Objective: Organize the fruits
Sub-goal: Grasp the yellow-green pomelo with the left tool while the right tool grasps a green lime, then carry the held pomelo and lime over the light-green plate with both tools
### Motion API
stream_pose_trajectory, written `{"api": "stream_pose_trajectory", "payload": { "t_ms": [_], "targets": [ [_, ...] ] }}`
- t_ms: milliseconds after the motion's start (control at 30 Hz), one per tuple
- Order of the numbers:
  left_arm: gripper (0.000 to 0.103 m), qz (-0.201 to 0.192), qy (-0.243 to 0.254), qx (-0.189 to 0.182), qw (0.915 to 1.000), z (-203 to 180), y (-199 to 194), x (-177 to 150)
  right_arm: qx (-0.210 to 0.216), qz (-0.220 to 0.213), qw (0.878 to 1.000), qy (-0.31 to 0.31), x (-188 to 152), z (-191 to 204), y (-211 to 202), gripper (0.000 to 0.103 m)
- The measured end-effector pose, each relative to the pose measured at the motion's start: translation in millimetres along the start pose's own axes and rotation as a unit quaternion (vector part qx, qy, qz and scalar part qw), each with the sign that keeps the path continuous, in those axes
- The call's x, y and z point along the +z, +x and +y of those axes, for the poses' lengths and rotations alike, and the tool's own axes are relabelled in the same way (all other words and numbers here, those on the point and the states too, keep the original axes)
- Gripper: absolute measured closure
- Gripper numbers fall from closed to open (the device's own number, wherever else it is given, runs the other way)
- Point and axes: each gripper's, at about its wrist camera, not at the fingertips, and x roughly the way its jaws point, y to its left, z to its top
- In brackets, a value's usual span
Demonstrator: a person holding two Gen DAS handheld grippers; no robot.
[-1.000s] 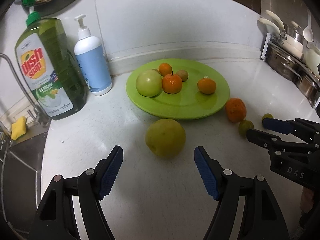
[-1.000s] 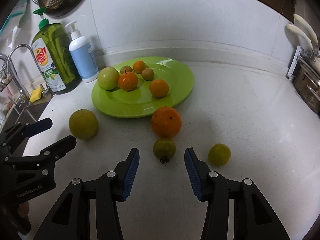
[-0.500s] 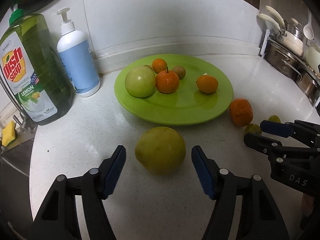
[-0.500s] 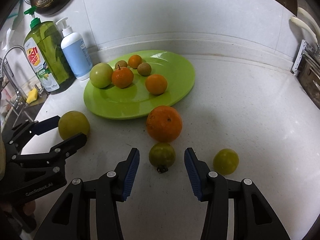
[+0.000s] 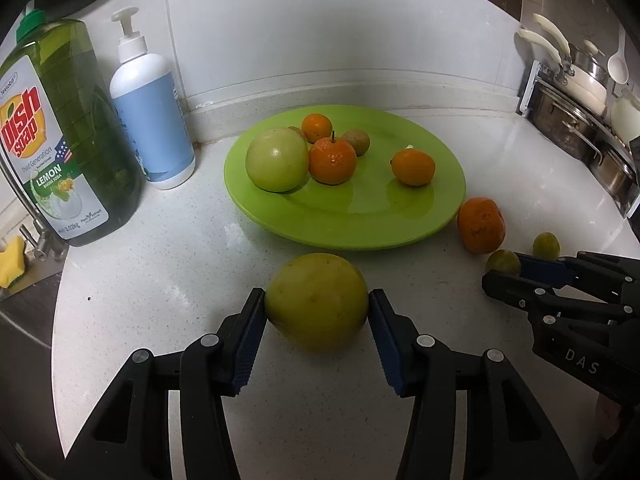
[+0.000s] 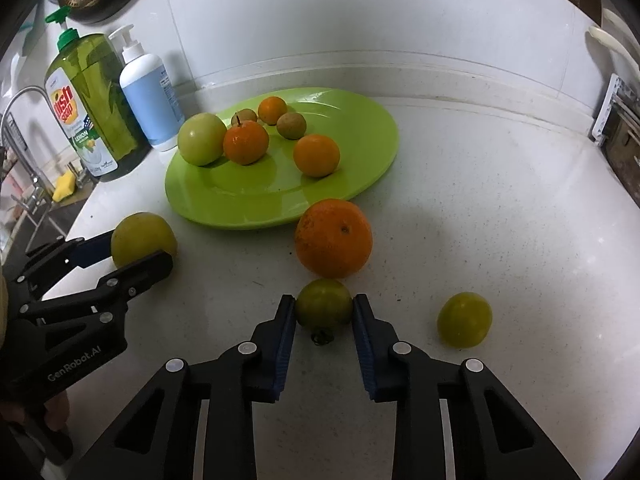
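A green plate (image 5: 360,224) (image 6: 360,136) holds a green apple (image 5: 277,165), several small oranges and two brownish fruits. My left gripper (image 5: 317,308) is shut on a large yellow-green fruit (image 5: 316,300) (image 6: 142,238) resting on the counter in front of the plate. My right gripper (image 6: 324,310) is shut on a small green fruit (image 6: 324,307) (image 5: 502,261), also on the counter. A big orange (image 6: 333,238) (image 5: 480,230) lies just beyond it by the plate's rim. Another small green fruit (image 6: 464,319) (image 5: 546,245) lies to the right.
A green dish soap bottle (image 5: 60,140) and a white-blue pump bottle (image 5: 150,116) stand left of the plate against the wall. A sink with a tap (image 6: 16,120) and yellow sponge (image 5: 10,262) is at far left. Pots (image 5: 576,120) stand at far right.
Both grippers moved forward and closed: the left onto the large yellow-green fruit, the right onto the small green fruit. The fruits on the plate have not moved.
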Motion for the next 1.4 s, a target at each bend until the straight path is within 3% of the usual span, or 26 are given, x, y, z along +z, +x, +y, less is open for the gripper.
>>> {"api": "stream_pose_trajectory", "payload": {
  "t_ms": [533, 1400],
  "targets": [
    [0.052, -0.017, -0.003, -0.005, 0.9998, -7, -27, 1, 0.012, -0.025, 1.0, -0.005, 1, 3, -23, 0.073],
    [0.052, -0.095, 0.009, -0.003, 0.9955, -31, -86, 36, 0.036, -0.101, 0.994, -0.017, 23, 6, -83, 0.073]
  ]
}}
